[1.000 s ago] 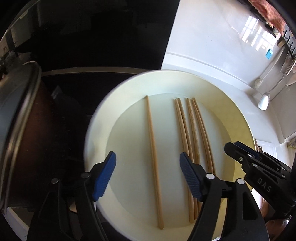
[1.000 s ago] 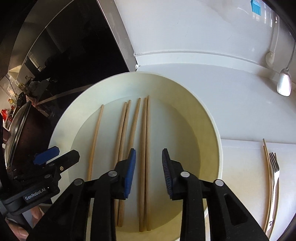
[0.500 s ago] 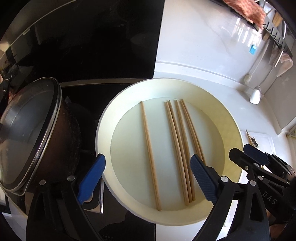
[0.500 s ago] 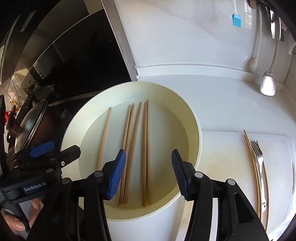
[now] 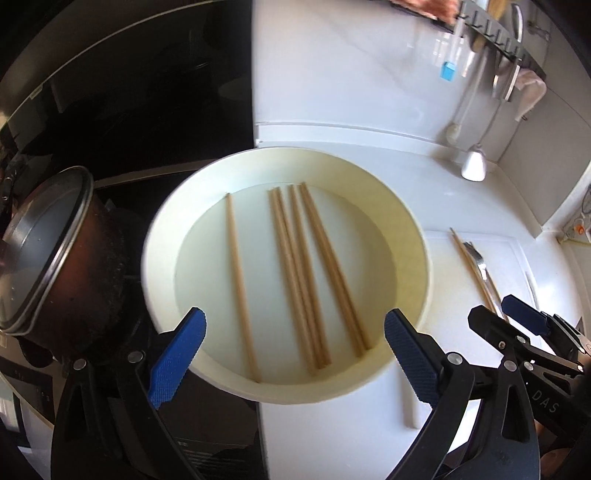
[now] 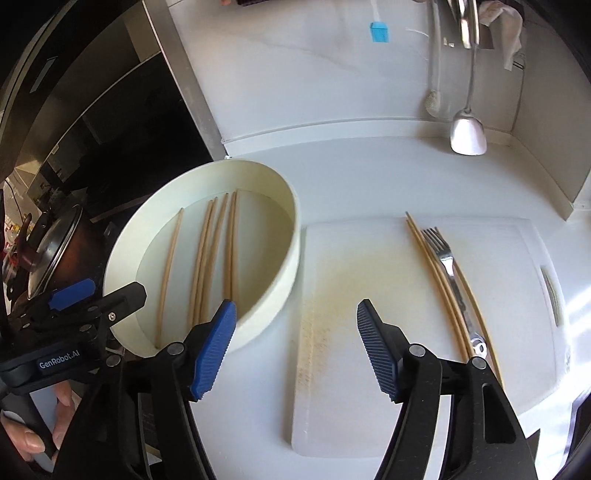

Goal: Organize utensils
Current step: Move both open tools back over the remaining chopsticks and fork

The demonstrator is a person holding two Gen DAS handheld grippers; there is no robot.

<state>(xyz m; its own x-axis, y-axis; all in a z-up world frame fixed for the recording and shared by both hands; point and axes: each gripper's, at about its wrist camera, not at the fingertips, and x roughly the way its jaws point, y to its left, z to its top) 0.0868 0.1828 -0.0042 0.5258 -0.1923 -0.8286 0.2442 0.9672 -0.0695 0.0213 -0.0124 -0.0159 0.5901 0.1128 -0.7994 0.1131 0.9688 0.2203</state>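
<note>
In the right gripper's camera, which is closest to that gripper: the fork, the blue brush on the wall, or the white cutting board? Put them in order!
From the right gripper, whose jaws are opening with nothing between them:
1. White cutting board, directly under it.
2. Fork, on the board's right side.
3. Blue brush, hanging on the back wall.

A home kitchen: a lidded pot (image 5: 48, 251) on a black stove (image 5: 155, 103), ladles on a wall rail (image 5: 495, 33), a white cutting board (image 6: 399, 302).

Left tongs (image 5: 293, 352) angled downward, jaws opening, nothing between pads. Right tongs (image 6: 295, 349) angled downward, jaws opening, likewise empty. A hand (image 6: 35, 424) grips the left handle
</note>
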